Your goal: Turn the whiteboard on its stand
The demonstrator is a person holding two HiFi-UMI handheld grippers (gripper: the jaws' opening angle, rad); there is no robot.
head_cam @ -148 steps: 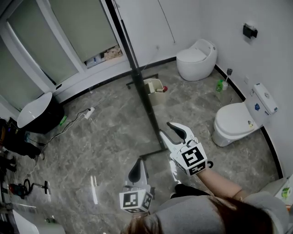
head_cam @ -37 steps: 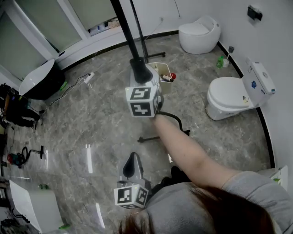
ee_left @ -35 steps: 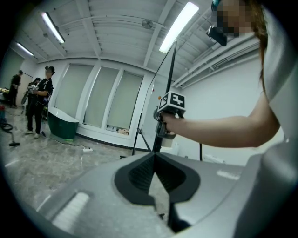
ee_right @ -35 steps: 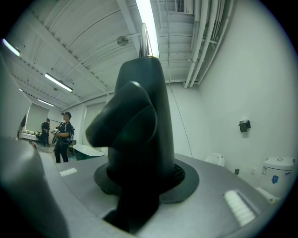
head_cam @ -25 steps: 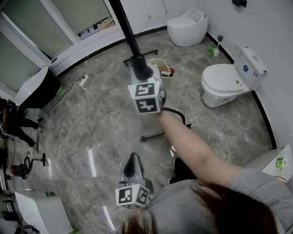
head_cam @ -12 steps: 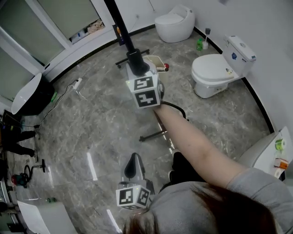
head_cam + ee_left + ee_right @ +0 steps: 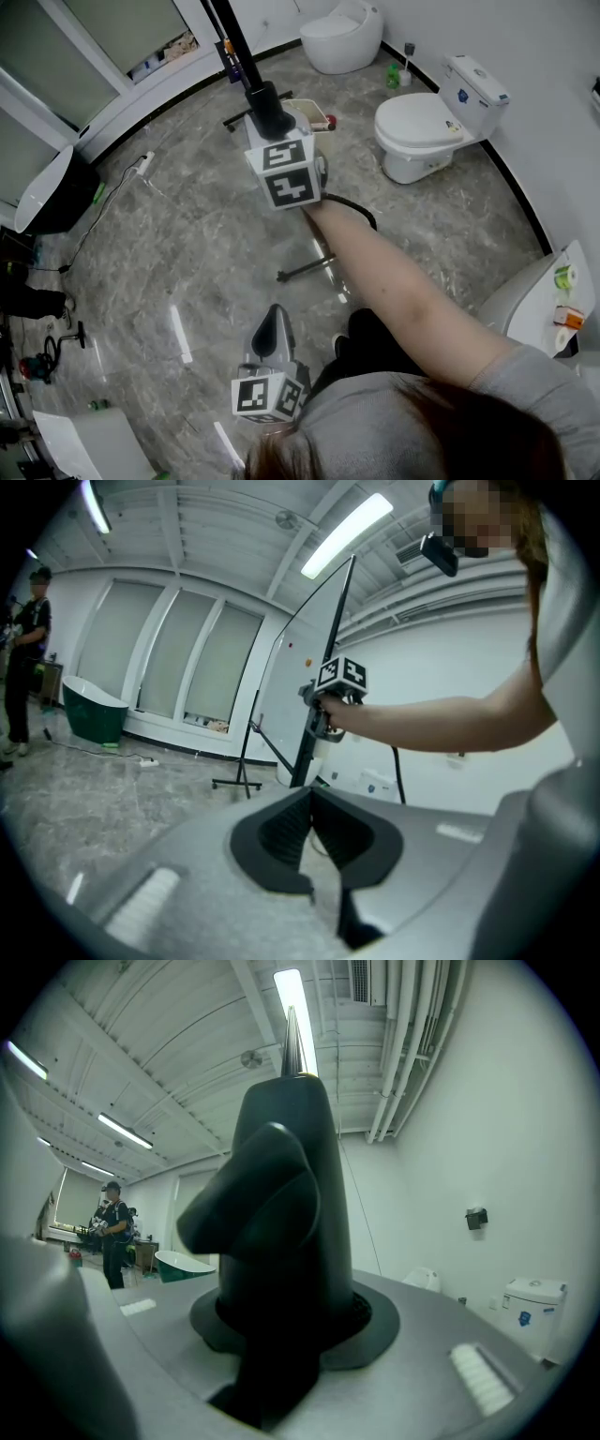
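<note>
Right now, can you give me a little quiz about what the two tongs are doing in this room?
1. True or false: the right tongs are closed on the edge of the whiteboard.
2. What do the left tongs hold? A) a cable B) nothing C) a bottle
3. Fill in: the white thing with a tank by the wall is a ____.

Key: 1 true. 2 B: they are shut with nothing between them. 3 toilet.
</note>
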